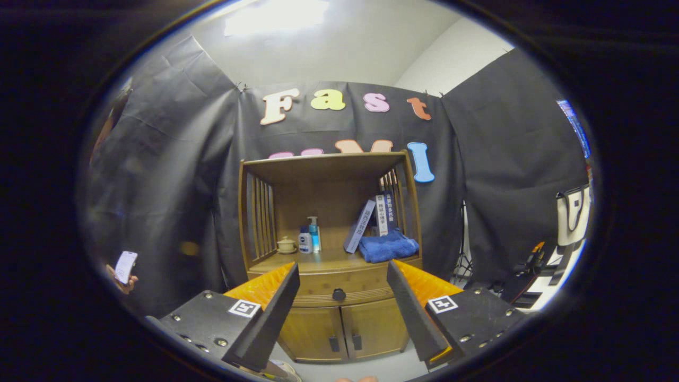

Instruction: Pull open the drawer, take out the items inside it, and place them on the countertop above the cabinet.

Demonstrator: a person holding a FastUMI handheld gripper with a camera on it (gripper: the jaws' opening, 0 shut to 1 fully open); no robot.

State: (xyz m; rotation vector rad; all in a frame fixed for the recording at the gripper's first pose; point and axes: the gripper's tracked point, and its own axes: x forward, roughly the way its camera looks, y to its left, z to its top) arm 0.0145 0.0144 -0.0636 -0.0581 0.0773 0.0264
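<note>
drawer [339,289] is shut under the cabinet's worktop [323,261], knob [339,294] between the gripper [342,278] fingers, which are wide apart, holding nothing, well short; opening and unloading all remain.

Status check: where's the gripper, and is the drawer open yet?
Gripper open, holding nothing, short of the cabinet. Drawer shut, knob dead ahead between the fingers. Nothing in the way.

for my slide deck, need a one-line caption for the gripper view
Open gripper faces a wooden cabinet, lined up with the closed drawer's knob; countertop holds bottles, books and a blue towel.
</note>
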